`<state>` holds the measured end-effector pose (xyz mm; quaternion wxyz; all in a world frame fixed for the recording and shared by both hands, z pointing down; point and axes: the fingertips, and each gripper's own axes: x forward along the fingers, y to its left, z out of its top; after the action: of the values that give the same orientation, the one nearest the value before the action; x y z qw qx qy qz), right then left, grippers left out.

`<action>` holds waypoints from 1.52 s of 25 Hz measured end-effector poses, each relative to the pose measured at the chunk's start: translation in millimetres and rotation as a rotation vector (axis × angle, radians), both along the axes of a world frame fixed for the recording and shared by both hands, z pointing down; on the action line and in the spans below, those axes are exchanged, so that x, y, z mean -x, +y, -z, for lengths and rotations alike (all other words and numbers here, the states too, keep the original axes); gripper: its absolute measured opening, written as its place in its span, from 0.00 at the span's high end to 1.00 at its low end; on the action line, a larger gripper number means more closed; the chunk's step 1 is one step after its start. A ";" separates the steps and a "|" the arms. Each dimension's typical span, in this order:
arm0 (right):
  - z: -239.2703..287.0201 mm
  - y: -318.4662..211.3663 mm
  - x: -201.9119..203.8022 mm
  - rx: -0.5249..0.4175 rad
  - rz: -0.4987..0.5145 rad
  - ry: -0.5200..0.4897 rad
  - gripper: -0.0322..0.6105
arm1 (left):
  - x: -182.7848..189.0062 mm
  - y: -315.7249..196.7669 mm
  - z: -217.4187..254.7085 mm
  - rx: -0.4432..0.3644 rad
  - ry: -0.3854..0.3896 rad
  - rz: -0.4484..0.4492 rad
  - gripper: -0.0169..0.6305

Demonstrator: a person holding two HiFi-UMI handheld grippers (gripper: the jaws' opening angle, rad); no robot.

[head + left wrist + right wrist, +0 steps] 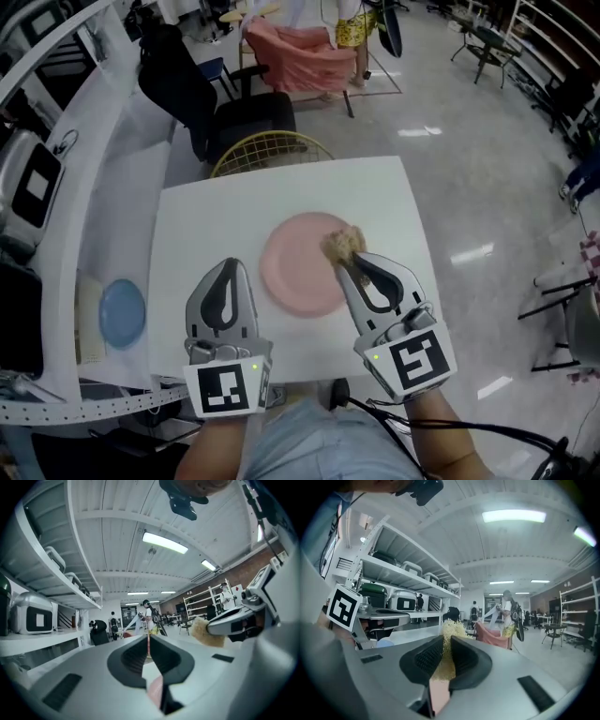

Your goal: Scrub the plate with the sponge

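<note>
The right tongs (343,263) are pinching the frayed tan sponge (343,244) at the far-right rim of the round pink plate (292,279). The left tongs (230,266) (pressed together, empty) are hovering just left of it. Firm, overlapping circles are looking wisest.

I'm working in what looks like a large lab or workshop hall: a white work table (178,234) stands on a polished grey floor (450,159), white wall shelves (403,573) carry hard equipment cases (405,603), metal racks (206,604) line the far side, strip lights (164,543) run overhead, and a black office chair (248,117) stands nearby
</note>
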<state>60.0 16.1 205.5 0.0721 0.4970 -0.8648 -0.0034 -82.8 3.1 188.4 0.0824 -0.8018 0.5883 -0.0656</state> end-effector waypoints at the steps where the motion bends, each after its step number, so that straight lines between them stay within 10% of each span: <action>1: 6.4 7.0 -2.3 -0.015 -0.003 -0.003 0.86 | -3.3 10.3 6.0 -0.013 0.000 -0.001 0.94; 38: 49.7 38.8 2.5 -0.134 -0.033 -0.005 0.86 | 0.4 64.3 32.8 -0.045 0.028 -0.004 0.95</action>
<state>57.5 54.9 155.8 0.0365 0.5147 -0.8546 -0.0590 -83.2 67.4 155.6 0.0924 -0.8017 0.5892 -0.0410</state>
